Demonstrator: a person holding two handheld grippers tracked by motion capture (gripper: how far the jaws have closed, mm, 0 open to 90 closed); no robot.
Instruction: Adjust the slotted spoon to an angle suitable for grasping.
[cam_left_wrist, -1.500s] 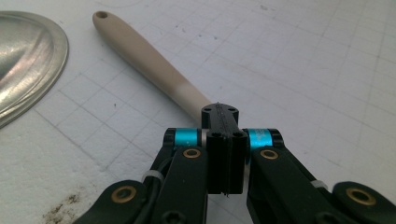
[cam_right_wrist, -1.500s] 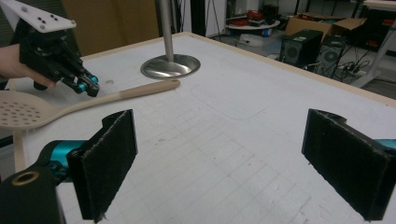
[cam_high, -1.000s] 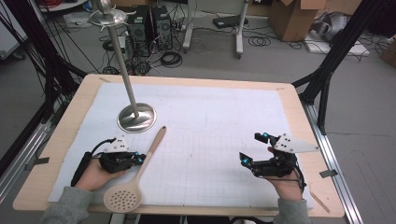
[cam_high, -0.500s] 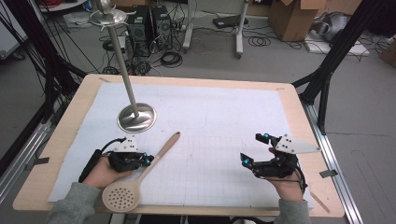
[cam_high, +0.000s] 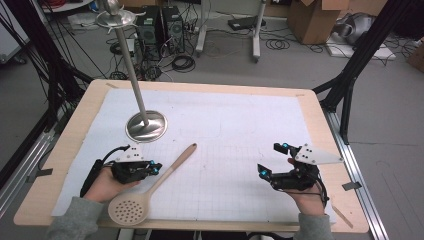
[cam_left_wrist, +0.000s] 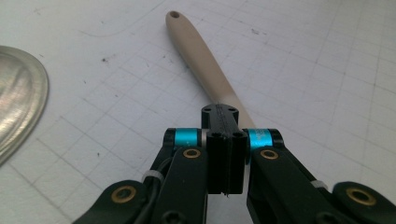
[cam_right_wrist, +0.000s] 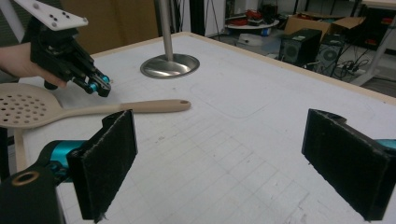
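A beige slotted spoon (cam_high: 172, 165) lies slanted on the white grid mat (cam_high: 225, 130), its perforated head (cam_high: 129, 210) near the front edge and its handle end pointing up and right. My left gripper (cam_high: 157, 169) is shut, nothing between its jaws, and its tips rest against the middle of the handle. In the left gripper view the joined jaws (cam_left_wrist: 220, 116) cover the handle (cam_left_wrist: 201, 60), which runs on ahead of them. My right gripper (cam_high: 270, 158) hovers at the mat's right side, open and empty. The right gripper view has its pads (cam_right_wrist: 109, 154) wide apart, with the spoon (cam_right_wrist: 140, 106) and the left gripper (cam_right_wrist: 100, 87) beyond.
A metal stand with a round base (cam_high: 146, 125) and a tall pole (cam_high: 131, 65) rises at the mat's back left, close behind the left hand. The wooden table edge (cam_high: 200, 225) runs just in front of the spoon head. Cables, computer cases and boxes lie on the floor beyond.
My left gripper has shifted right along the table, and the spoon has moved with it, its handle end swinging right and toward the front. The right gripper has stayed still.
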